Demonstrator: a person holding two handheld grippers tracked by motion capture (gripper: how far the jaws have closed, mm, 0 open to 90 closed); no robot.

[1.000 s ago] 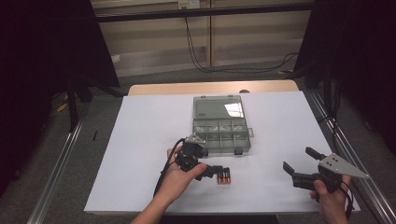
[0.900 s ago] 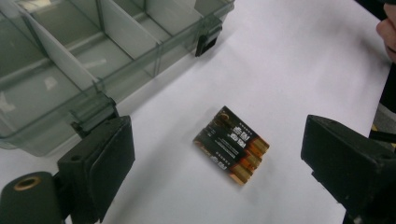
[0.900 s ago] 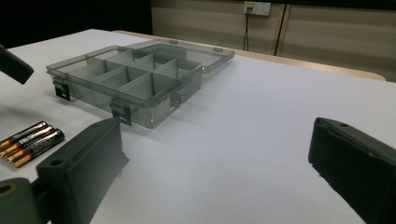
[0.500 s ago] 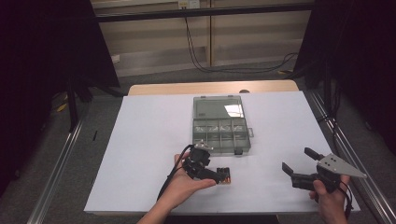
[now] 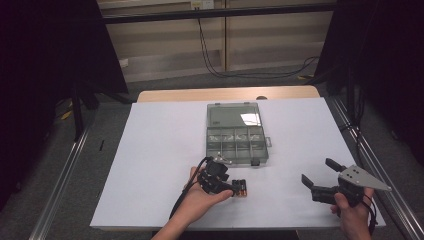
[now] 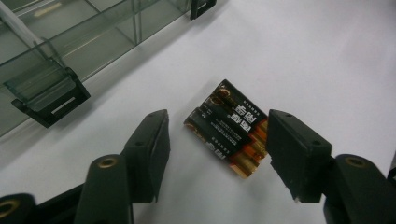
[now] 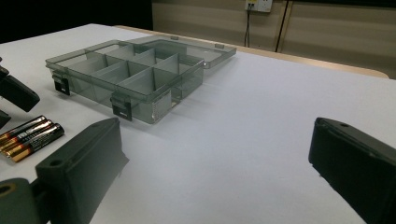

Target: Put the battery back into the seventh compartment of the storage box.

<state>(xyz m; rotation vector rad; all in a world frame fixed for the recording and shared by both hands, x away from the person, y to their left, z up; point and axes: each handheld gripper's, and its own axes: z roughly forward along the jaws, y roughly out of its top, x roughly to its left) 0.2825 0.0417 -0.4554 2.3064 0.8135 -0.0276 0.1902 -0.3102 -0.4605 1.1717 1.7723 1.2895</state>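
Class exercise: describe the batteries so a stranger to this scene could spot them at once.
On the white table, find the open clear organiser box. Just in front of it lie the batteries, between the left tool jaws: black-and-gold cells side by side, the table's only loose items.

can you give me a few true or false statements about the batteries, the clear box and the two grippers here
1. The batteries lie on the white table, outside the compartment box. True.
2. The left gripper has the batteries lifted off the table. False: they lie flat between its jaws, which have just been closing, with gaps showing on both sides.
3. The box's lid is shut. False: it lies folded open behind the compartments.
4. The right gripper holds nothing. True: its jaws stand wide apart over bare table.
5. The batteries are loose and scattered. False: they lie side by side in one tight group.
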